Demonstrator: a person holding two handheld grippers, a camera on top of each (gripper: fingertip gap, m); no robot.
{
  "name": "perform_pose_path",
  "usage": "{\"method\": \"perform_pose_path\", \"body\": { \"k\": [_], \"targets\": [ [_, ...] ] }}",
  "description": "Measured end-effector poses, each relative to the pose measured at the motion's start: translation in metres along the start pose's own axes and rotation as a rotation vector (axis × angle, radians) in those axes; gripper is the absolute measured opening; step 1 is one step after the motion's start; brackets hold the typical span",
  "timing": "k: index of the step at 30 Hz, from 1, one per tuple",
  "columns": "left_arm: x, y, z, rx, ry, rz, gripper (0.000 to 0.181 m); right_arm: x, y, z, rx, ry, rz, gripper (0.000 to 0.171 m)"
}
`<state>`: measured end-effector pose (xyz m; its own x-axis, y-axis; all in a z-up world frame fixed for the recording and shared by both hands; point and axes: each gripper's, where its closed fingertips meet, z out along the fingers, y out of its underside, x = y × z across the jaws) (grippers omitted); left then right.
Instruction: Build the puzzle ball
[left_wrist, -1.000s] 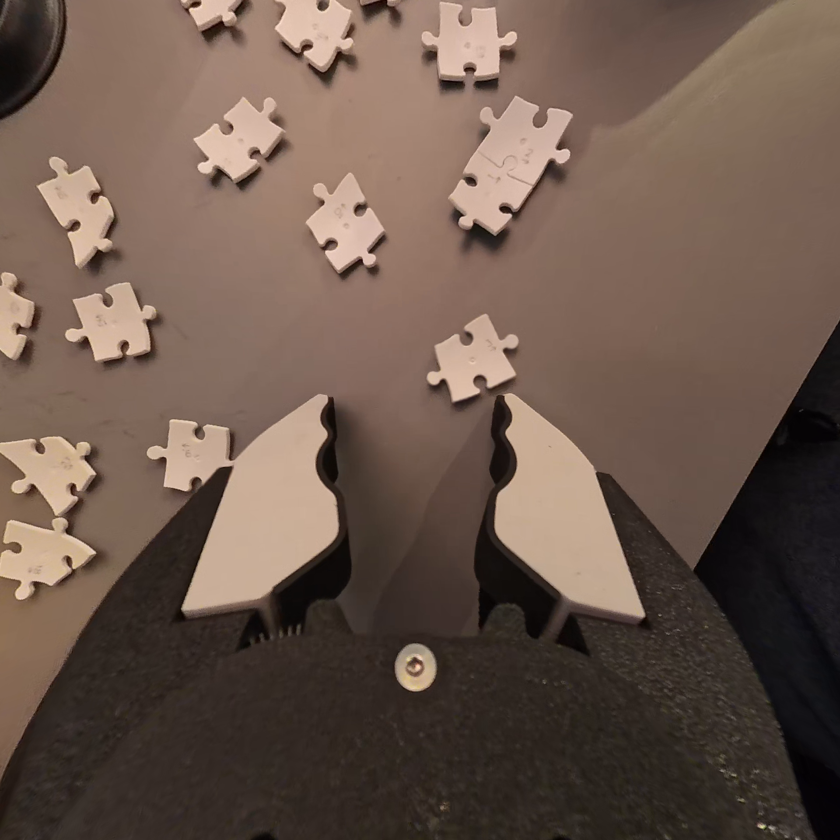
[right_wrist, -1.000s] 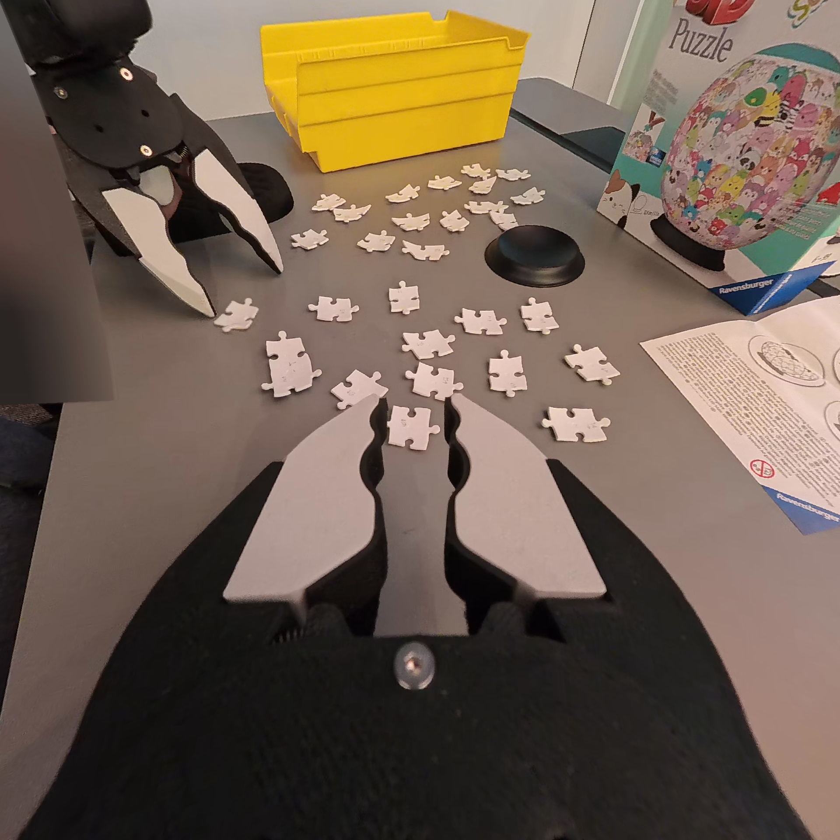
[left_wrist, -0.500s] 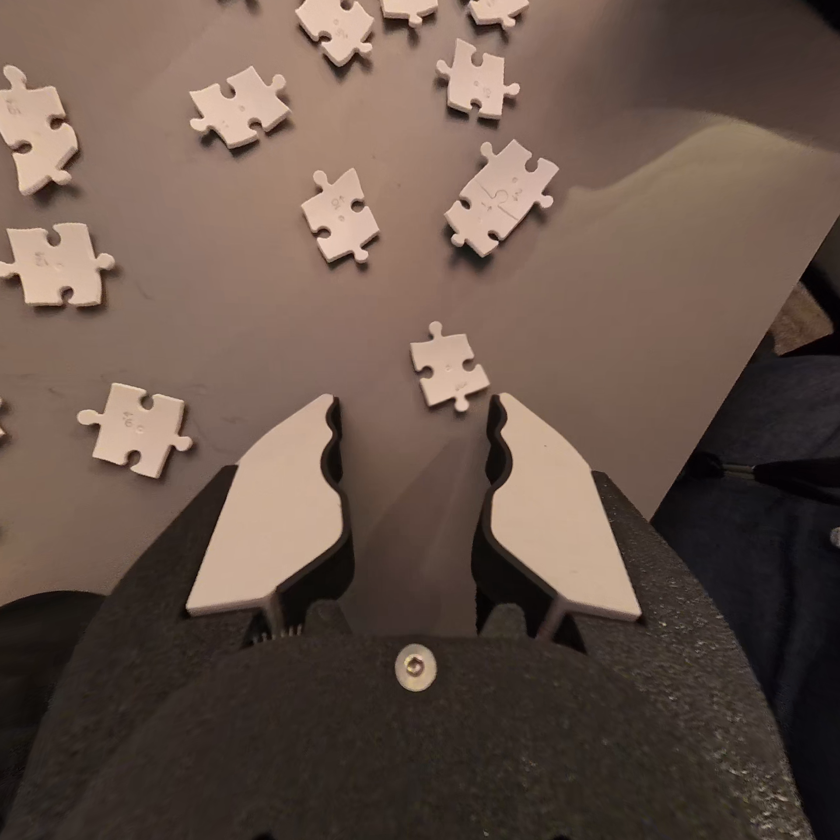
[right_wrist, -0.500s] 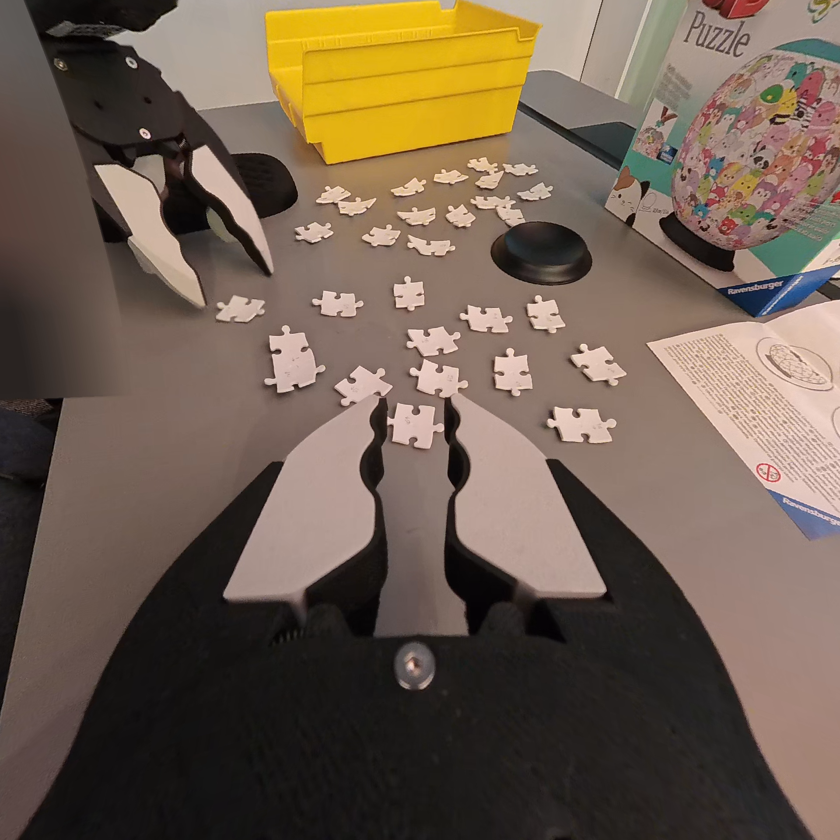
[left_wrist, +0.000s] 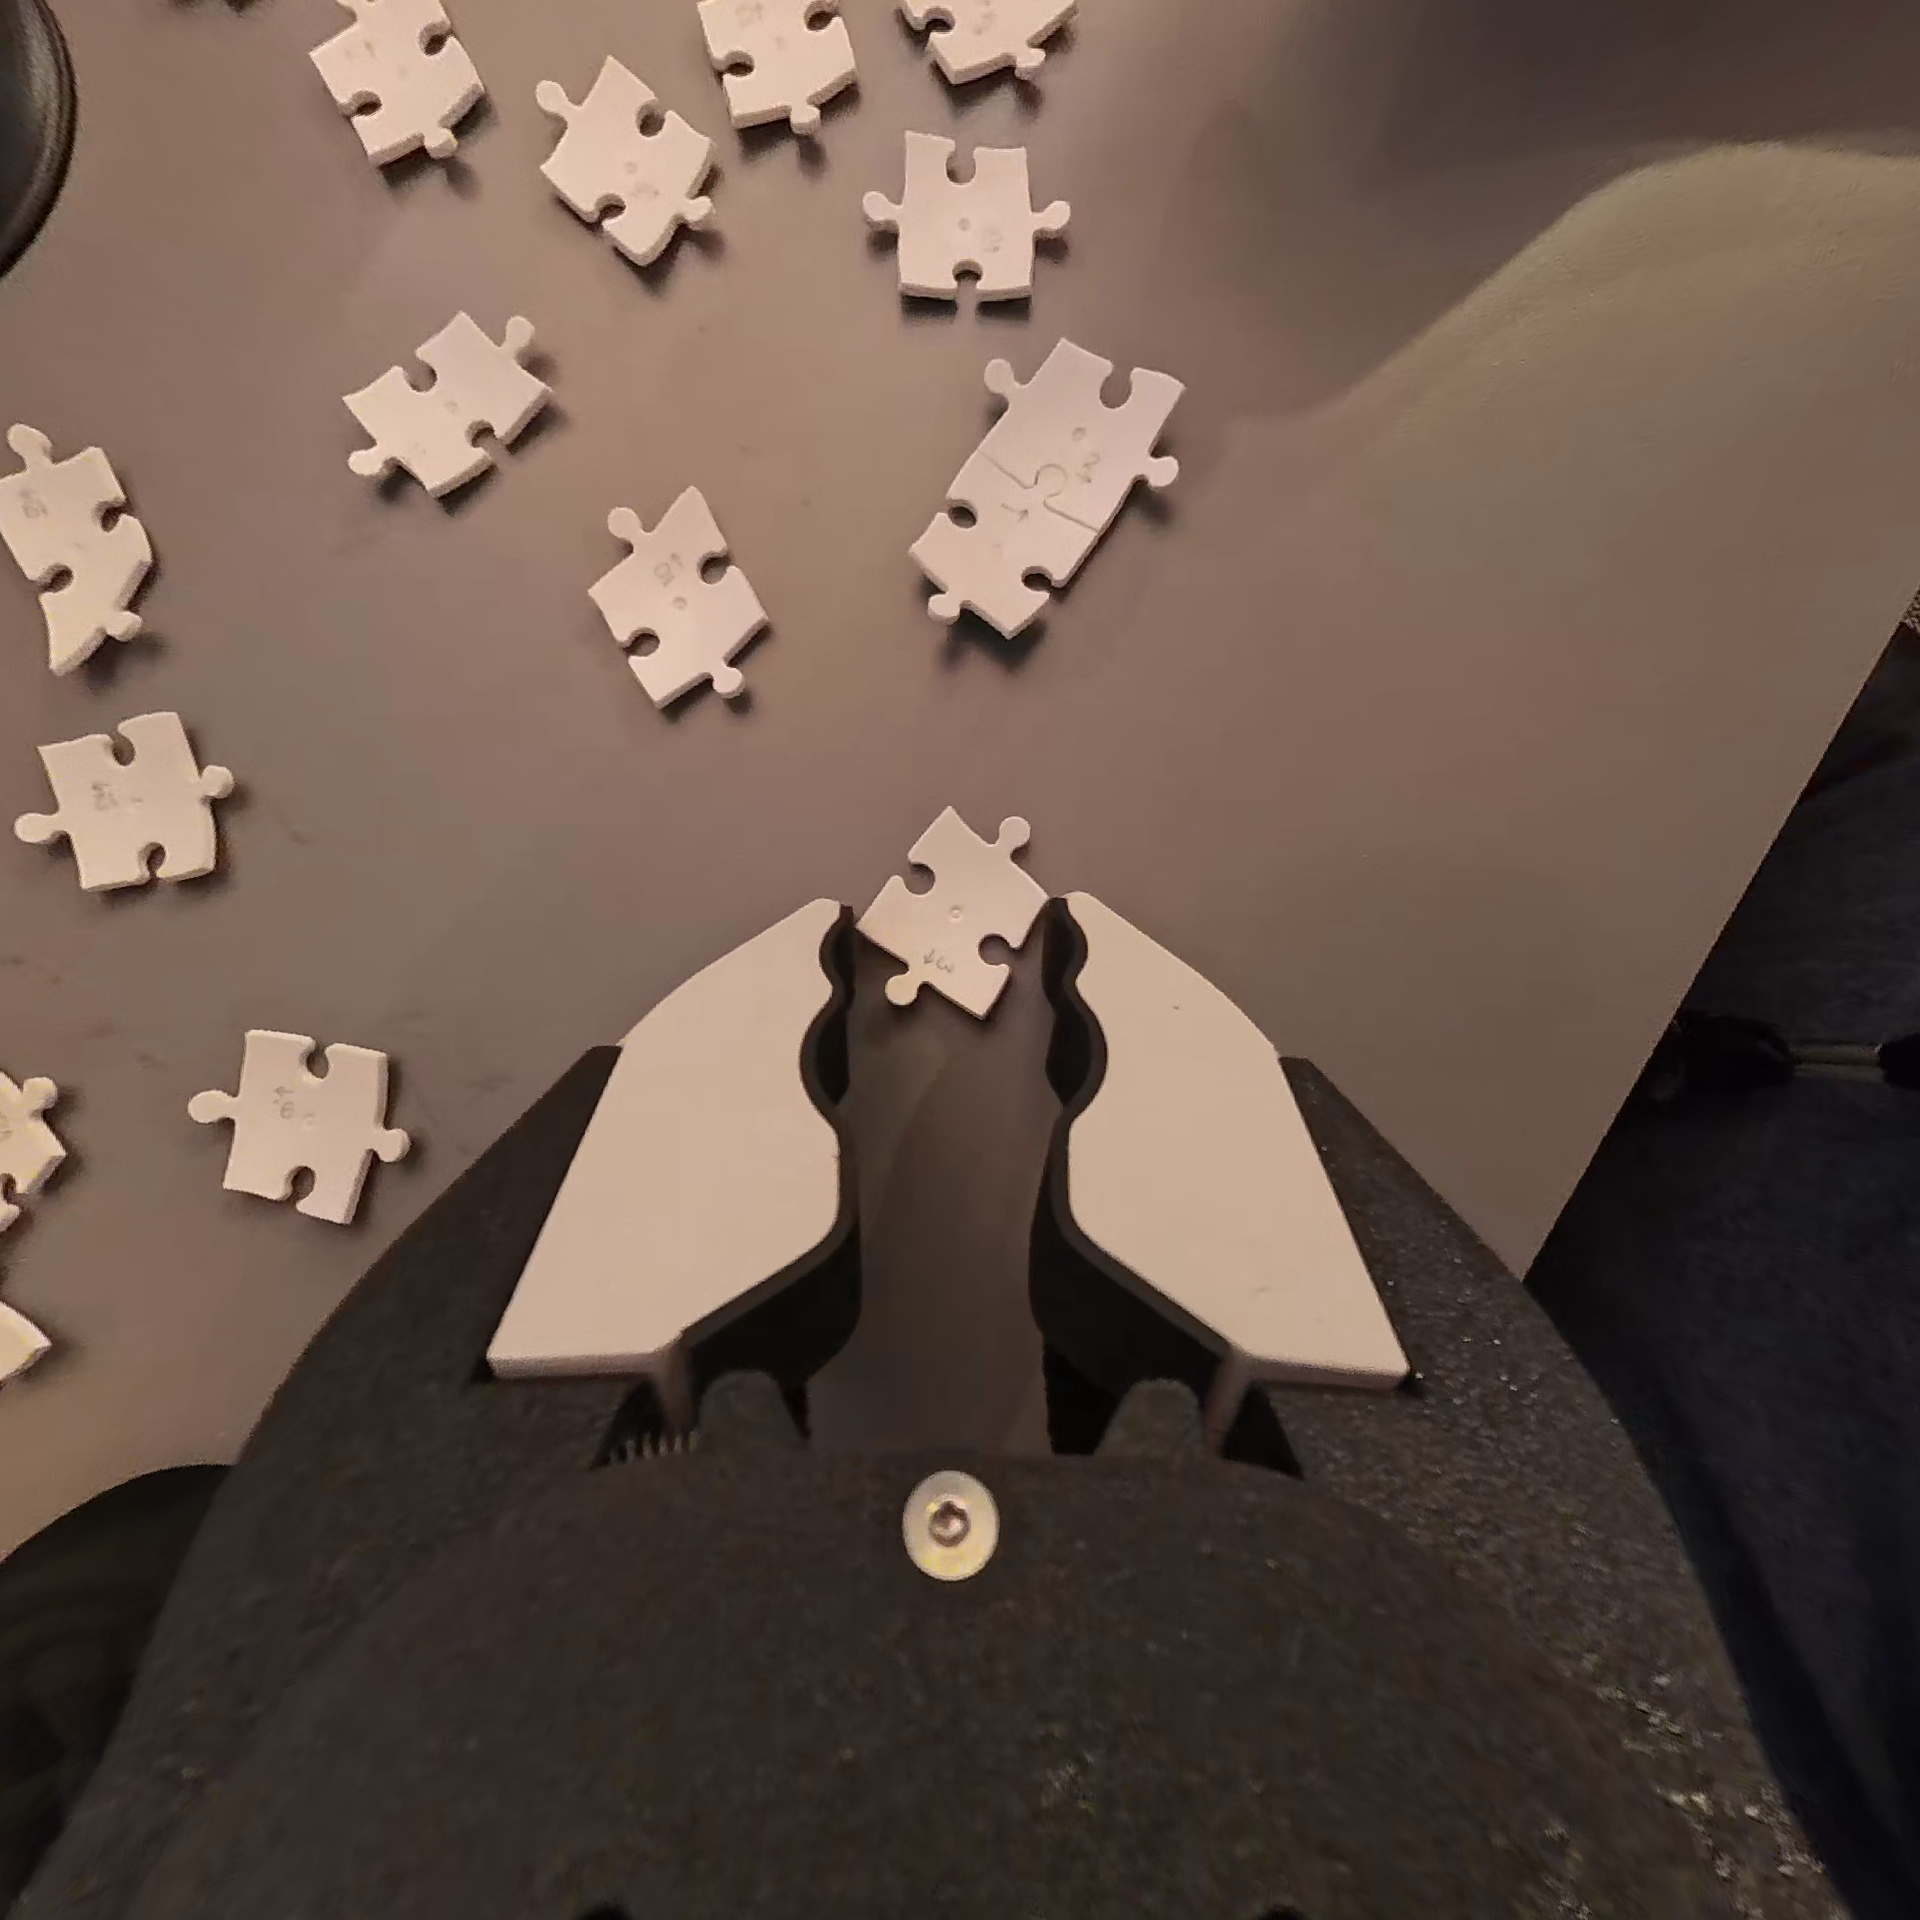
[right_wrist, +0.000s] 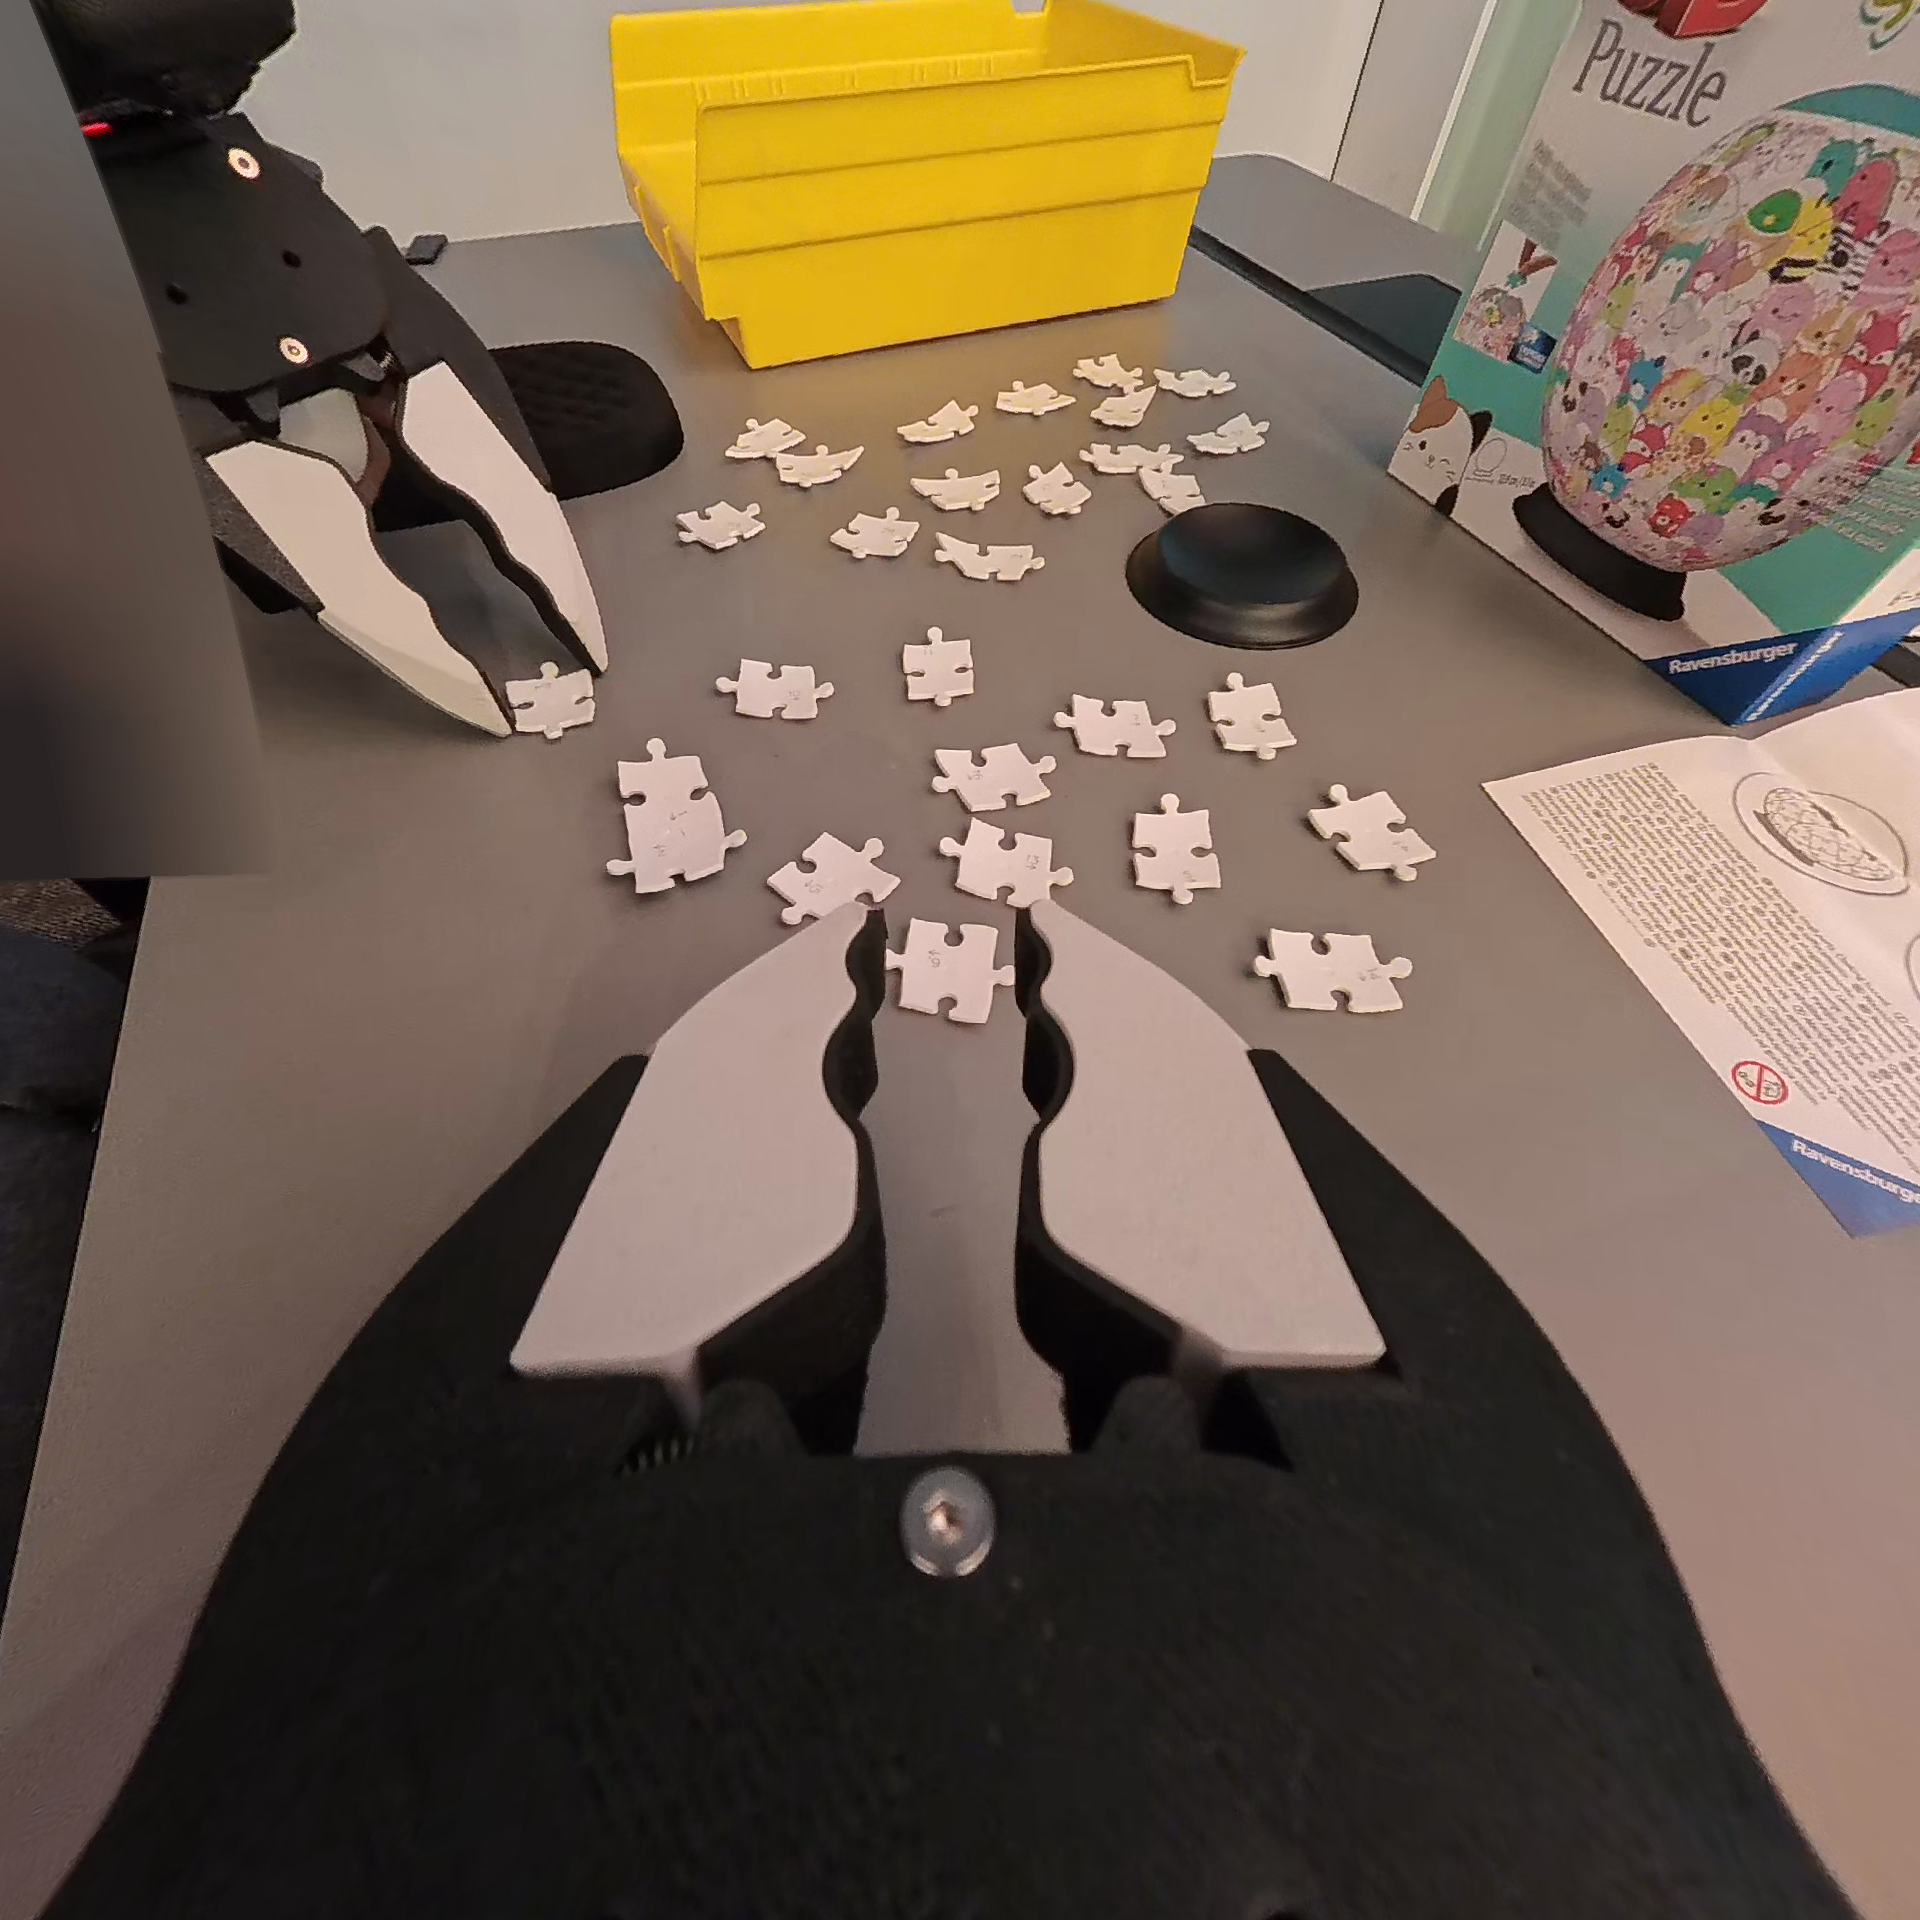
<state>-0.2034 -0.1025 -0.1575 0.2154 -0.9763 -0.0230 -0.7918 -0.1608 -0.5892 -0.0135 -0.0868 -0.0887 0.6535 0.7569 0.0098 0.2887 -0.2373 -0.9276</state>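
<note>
the grey table (right_wrist: 312, 1039) carries a yellow bin (right_wrist: 935, 208) at the back, a puzzle box (right_wrist: 1714, 364) and a paper sheet (right_wrist: 1714, 935) on the right, and a black round stand (right_wrist: 1242, 571) among scattered white pieces. two joined pieces (left_wrist: 1049, 488) lie near the table's left edge. the left gripper (left_wrist: 948, 914), fingers apart, brackets a single piece (left_wrist: 956, 914) lying flat at its tips. the right gripper (right_wrist: 951, 925), fingers apart, frames another piece (right_wrist: 948, 968) on the table.

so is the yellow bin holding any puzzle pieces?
No, the yellow bin looks empty inside; the pieces lie on the table.
</note>
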Motion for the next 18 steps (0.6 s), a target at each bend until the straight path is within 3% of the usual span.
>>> {"method": "perform_pose_path", "body": {
  "k": [18],
  "targets": [
    [0.0009,0.0011,-0.0008,-0.022,-0.002,0.009,0.032,-0.0027,0.0035,0.0029,-0.027,-0.006,-0.018,0.025]
  ]
}}
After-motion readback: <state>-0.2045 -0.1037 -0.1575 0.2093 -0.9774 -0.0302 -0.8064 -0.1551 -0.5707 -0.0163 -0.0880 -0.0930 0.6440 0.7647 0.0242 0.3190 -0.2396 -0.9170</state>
